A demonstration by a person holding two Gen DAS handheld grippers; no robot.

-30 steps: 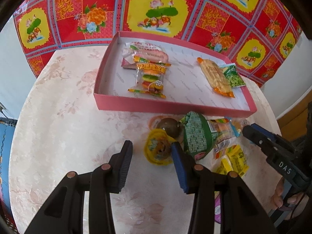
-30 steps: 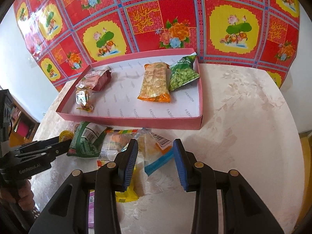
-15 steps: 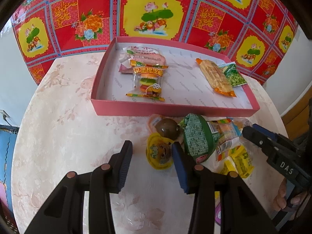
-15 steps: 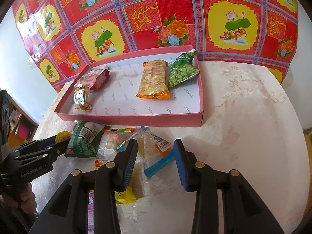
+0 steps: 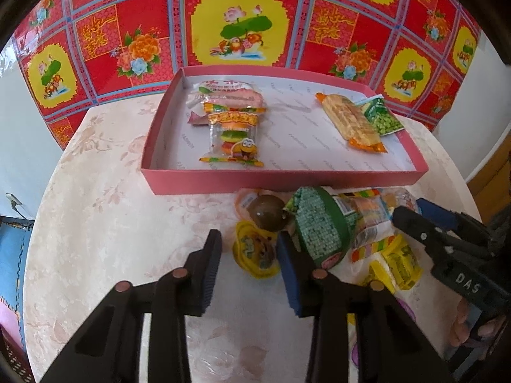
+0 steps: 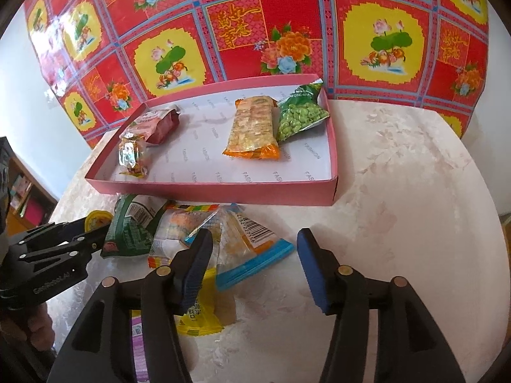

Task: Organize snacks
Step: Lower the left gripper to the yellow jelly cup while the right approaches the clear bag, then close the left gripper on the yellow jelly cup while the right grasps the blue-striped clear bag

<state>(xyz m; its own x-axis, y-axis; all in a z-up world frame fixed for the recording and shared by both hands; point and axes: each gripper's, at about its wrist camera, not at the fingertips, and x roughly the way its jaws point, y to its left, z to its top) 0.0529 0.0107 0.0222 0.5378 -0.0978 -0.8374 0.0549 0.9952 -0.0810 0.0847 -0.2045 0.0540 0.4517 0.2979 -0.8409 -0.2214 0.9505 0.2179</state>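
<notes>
A pink tray (image 5: 281, 180) (image 6: 223, 191) holds a burger gummy pack (image 5: 234, 137), a red pack (image 6: 156, 124), an orange cracker pack (image 6: 254, 127) and a green pea pack (image 6: 300, 115). Loose snacks lie in front of it: a yellow jelly cup (image 5: 255, 250), a brown round snack (image 5: 266, 212), a green pack (image 5: 319, 226) (image 6: 127, 229), a clear blue-edged pack (image 6: 246, 245) and yellow packs (image 5: 396, 261). My left gripper (image 5: 249, 268) is open around the jelly cup. My right gripper (image 6: 252, 265) is open over the blue-edged pack.
The round table (image 6: 415, 207) has a pale floral cloth, with bare cloth to the right of the tray and to the left of the snack pile (image 5: 111, 223). A red and yellow patterned sheet (image 5: 242, 25) hangs behind the table.
My left gripper has moved forward, so the jelly cup now sits between its fingers. My right gripper's jaws have opened wider over the blue-edged pack.
</notes>
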